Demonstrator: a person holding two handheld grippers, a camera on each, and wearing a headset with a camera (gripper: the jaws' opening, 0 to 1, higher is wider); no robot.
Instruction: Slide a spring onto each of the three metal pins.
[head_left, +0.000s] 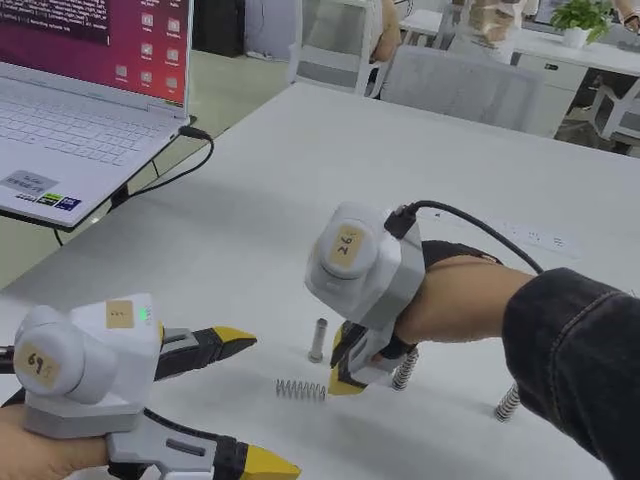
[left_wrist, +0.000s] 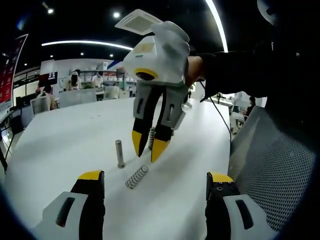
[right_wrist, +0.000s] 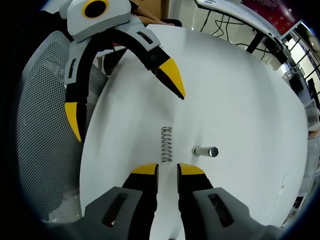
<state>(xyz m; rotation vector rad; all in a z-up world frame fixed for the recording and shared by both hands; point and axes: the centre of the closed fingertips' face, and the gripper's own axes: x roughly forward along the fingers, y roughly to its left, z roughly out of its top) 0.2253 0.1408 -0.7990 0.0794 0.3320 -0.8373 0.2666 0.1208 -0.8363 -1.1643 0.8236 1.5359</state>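
Note:
A loose spring (head_left: 300, 389) lies flat on the white table (head_left: 300, 200), just in front of a bare upright metal pin (head_left: 319, 340). Two more pins carry springs: one (head_left: 405, 368) right behind my right gripper, one (head_left: 508, 402) further right. My right gripper (head_left: 343, 372) points down at the table, its tips just off the end of the loose spring (right_wrist: 166, 144), jaws a narrow gap apart with nothing between them. The bare pin (right_wrist: 205, 151) stands beside it. My left gripper (head_left: 252, 400) is wide open and empty, hovering at the near left, facing the spring (left_wrist: 136, 177) and pin (left_wrist: 120, 153).
An open laptop (head_left: 80, 110) sits at the far left edge with a black cable (head_left: 170, 175) trailing off it. The right gripper's cable (head_left: 480, 225) runs across the table. Chairs (head_left: 460, 85) and other desks stand beyond the far edge.

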